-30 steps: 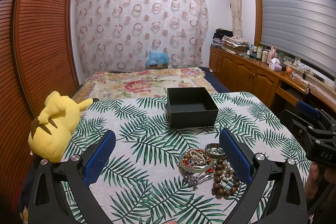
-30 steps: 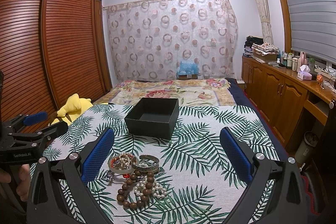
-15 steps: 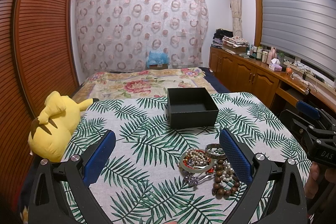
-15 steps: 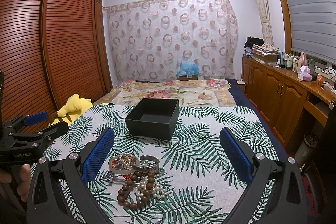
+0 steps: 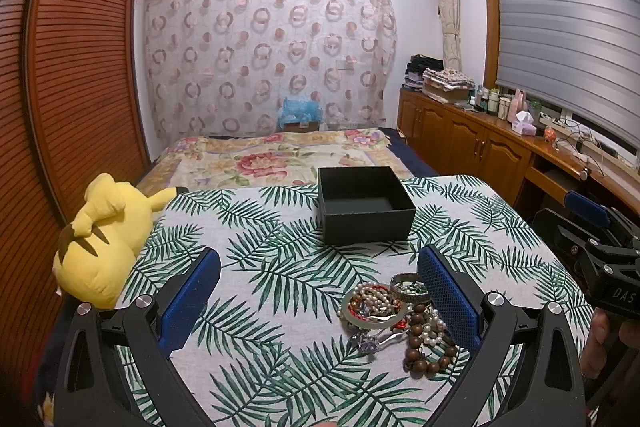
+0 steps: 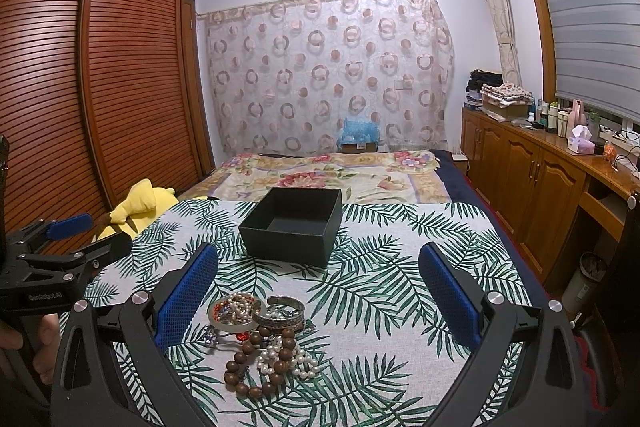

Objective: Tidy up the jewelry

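Observation:
A pile of jewelry [image 5: 396, 319] lies on the palm-leaf cloth: a pale bangle, a silver cuff [image 6: 280, 315], a brown wooden bead bracelet [image 6: 256, 367] and pearl strands. An open, empty black box [image 5: 364, 203] stands beyond it, also in the right wrist view [image 6: 294, 223]. My left gripper [image 5: 320, 297] is open and empty, the pile just inside its right finger. My right gripper [image 6: 320, 293] is open and empty, the pile just inside its left finger. Each gripper shows at the edge of the other's view.
A yellow plush toy [image 5: 100, 239] lies at the cloth's left edge. A flowered bedspread [image 5: 280, 159] stretches behind the box. Wooden cabinets [image 6: 532, 183] with bottles run along the right wall. A slatted wardrobe [image 6: 100, 99] stands on the left.

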